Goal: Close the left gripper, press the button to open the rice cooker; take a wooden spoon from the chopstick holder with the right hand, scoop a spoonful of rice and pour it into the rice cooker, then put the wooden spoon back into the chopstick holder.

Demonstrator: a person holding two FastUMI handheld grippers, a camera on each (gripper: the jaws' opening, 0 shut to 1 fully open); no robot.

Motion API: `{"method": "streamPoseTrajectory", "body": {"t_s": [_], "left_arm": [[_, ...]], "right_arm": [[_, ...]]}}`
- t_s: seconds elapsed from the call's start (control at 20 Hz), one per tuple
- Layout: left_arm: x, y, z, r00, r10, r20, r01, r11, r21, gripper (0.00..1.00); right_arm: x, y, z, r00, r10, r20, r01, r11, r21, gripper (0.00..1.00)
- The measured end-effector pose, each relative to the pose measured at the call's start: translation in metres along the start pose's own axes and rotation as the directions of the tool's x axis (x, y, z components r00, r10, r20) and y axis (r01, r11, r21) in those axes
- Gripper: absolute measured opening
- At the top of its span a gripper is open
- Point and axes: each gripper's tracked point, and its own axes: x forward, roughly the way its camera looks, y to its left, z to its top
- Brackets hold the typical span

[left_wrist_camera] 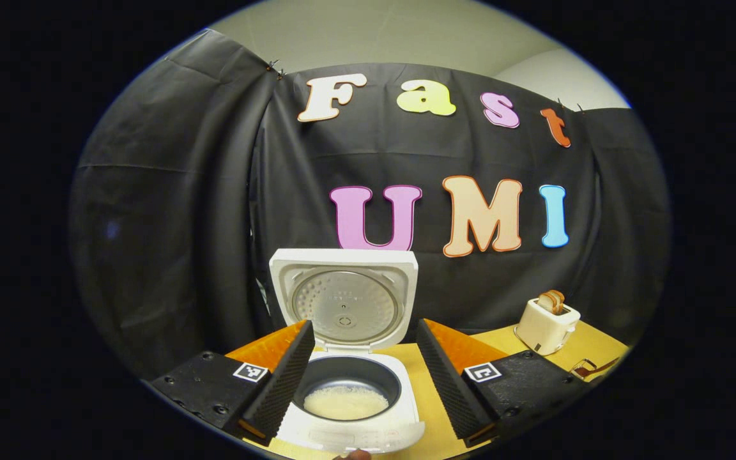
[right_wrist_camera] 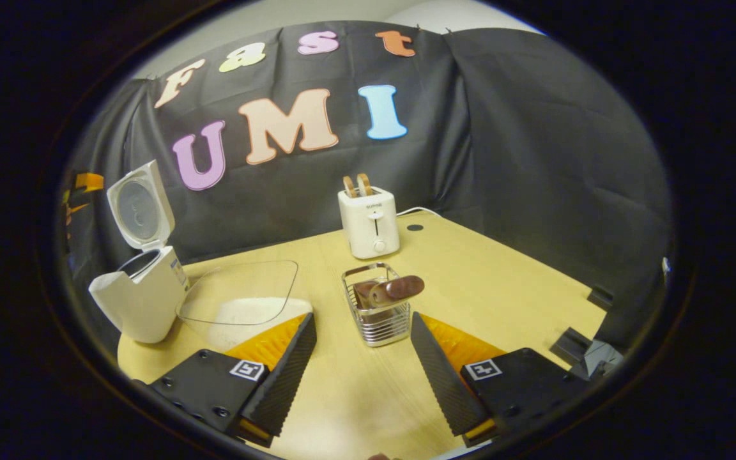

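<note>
surface: light wood table (right_wrist_camera: 508, 281), black cloth wall behind, pale wall above it.
left gripper (left_wrist_camera: 363, 370): fingers spread wide, holding nothing; they flank the rice cooker's pot.
rice cooker (left_wrist_camera: 349, 390): white, one unit, right in front of and below the left gripper. Lid (left_wrist_camera: 344, 300) stands upright and open, metal inner plate facing the camera. Dark inner pot (left_wrist_camera: 347, 383) has a shallow layer of white rice (left_wrist_camera: 345, 402) at the bottom.
right gripper (right_wrist_camera: 363, 370): fingers wide apart, nothing between them, hanging over bare table.
chopstick holder (right_wrist_camera: 377, 310): one metal wire basket, just beyond the right gripper's tips, centred between them, not touching.
wooden spoon (right_wrist_camera: 393, 289): one, brown, in the holder, rounded end sticking out over the rim to the right.
rice tray (right_wrist_camera: 240, 303): one clear shallow container, left of the holder, between it and the cooker; white rice in its near part.
toaster (right_wrist_camera: 368, 220): one, white, two slices of bread in the slots, farther back near the cloth.
</note>
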Motion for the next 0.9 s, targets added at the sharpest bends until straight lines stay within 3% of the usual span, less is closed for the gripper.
{"method": "streamPoseTrajectory", "body": {"t_s": [0.3,0.6,0.75,0.9], "left_arm": [[-0.032,0.012,-0.021,0.99,0.12,-0.069,-0.12,0.993,0.004,0.94],[-0.049,0.009,-0.03,0.978,0.182,-0.098,-0.178,0.983,0.043,0.94],[-0.054,-0.001,-0.04,0.975,0.186,-0.119,-0.181,0.982,0.055,0.95],[-0.055,-0.013,-0.045,0.975,0.182,-0.128,-0.177,0.983,0.049,0.94]], "right_arm": [[0.021,0.003,-0.001,1.0,0.0,0.028,-0.002,0.998,0.055,0.94],[0.019,0.017,-0.002,0.998,0.058,0.025,-0.06,0.993,0.101,0.67],[0.02,0.018,-0.003,0.997,0.083,0.006,-0.083,0.991,0.106,0.7],[0.028,0.015,0.004,0.997,0.077,0.028,-0.079,0.991,0.106,0.31]]}}
